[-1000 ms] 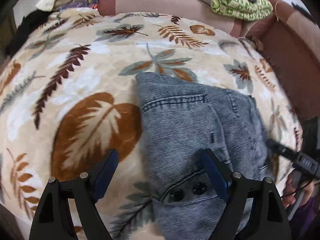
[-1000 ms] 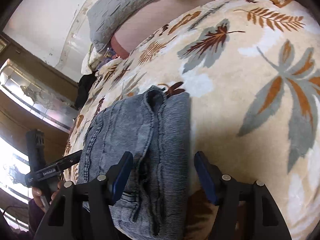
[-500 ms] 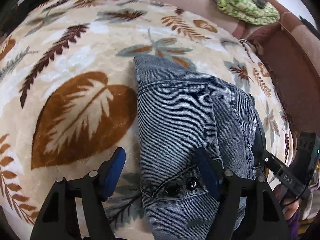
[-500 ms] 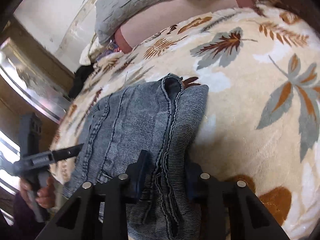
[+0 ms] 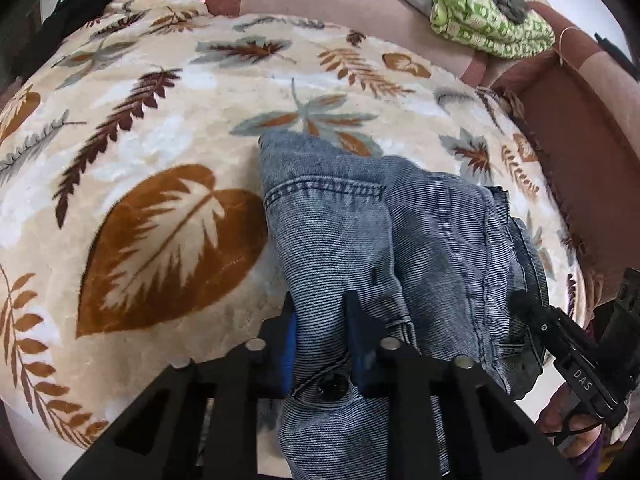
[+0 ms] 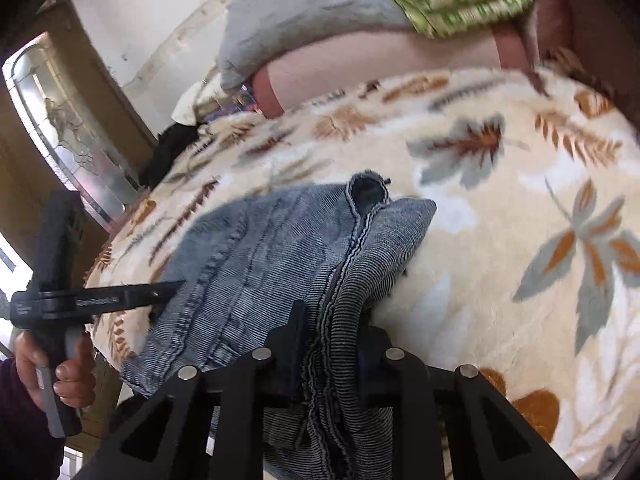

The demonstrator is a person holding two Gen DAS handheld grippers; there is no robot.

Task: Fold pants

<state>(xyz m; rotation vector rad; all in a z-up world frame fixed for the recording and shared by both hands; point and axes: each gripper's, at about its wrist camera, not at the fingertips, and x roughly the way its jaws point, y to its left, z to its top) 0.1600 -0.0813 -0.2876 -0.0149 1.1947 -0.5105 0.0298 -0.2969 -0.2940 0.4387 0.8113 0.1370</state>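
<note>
Both grippers are closing on the pants (image 5: 360, 232): my left gripper (image 5: 320, 316) pinches the buttoned waistband at bottom centre of its frame, my right gripper (image 6: 332, 328) pinches the bunched seam edge. From each tool the pants run lengthwise up toward frame centre over the leaf-print blanket (image 5: 152, 128), so the coming fold, I judge, carries this near end up-frame.

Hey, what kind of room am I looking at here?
Probably a home bedroom: a leaf-print fleece blanket covers a bed, a grey pillow lies at its far end, and a wooden door stands beside it.
</note>
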